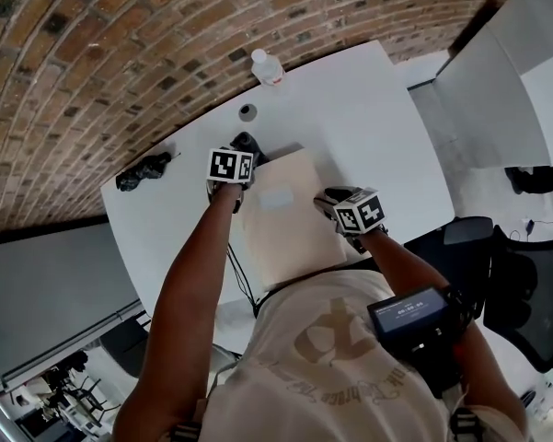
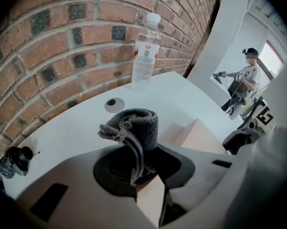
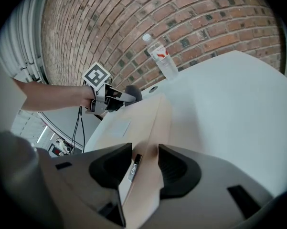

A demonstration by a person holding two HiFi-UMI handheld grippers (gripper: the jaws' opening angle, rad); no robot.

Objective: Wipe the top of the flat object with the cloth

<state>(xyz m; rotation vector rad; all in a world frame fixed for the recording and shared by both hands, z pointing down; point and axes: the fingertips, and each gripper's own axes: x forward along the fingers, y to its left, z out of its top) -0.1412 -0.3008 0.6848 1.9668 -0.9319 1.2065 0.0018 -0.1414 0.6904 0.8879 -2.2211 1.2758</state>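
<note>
Reaching forward with both arms, you have your right gripper (image 3: 144, 152) pinched down on the right edge of the flat tan box (image 1: 285, 228). Your left gripper (image 2: 142, 162) is clamped tight on the rolled grey cloth (image 2: 139, 125) at the box's far left corner. Bare white table (image 1: 377, 127) lies open on your right. Farther off, a water bottle (image 1: 267, 66) stands by the brick wall (image 1: 120, 44).

Cloth (image 2: 136, 128) in my claw dark grey | cardboard box (image 1: 285, 215) tan | table (image 1: 368, 118) white | brick wall (image 1: 120, 44) red-brown, grey mortar | bottle (image 2: 144, 51) clear, white cap, red-white label | my marker cubes (image 1: 231, 166) black-and-white squares
</note>
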